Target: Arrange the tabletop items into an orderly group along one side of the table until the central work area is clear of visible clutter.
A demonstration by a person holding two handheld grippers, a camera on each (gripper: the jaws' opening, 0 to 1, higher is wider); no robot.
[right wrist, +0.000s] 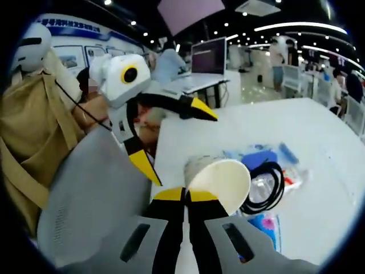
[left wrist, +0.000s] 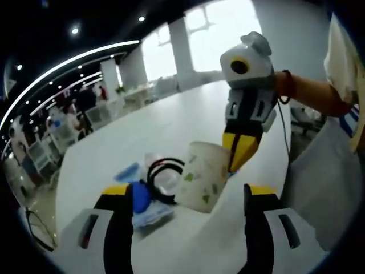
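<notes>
A white paper cup (left wrist: pixel 201 176) with a green leaf print hangs tilted above the white table (left wrist: pixel 171 117). My right gripper (left wrist: pixel 240 155) comes in from the right and pinches its rim. In the right gripper view that gripper (right wrist: pixel 185 195) is shut on the rim of the cup (right wrist: pixel 221 181), whose mouth faces the camera. My left gripper (left wrist: pixel 189 190) stands wide open, one jaw on either side of the cup without touching it. From the right gripper view the left gripper (right wrist: pixel 178 142) is open just left of the cup.
A black cable coil (left wrist: pixel 162 176) (right wrist: pixel 265 188) lies on clear plastic bags with blue packets (left wrist: pixel 140 197) (right wrist: pixel 258 157) beside the cup. The person's grey clothing (left wrist: pixel 325 182) (right wrist: pixel 91 188) is at the table's edge. Desks, chairs and people stand in the room behind.
</notes>
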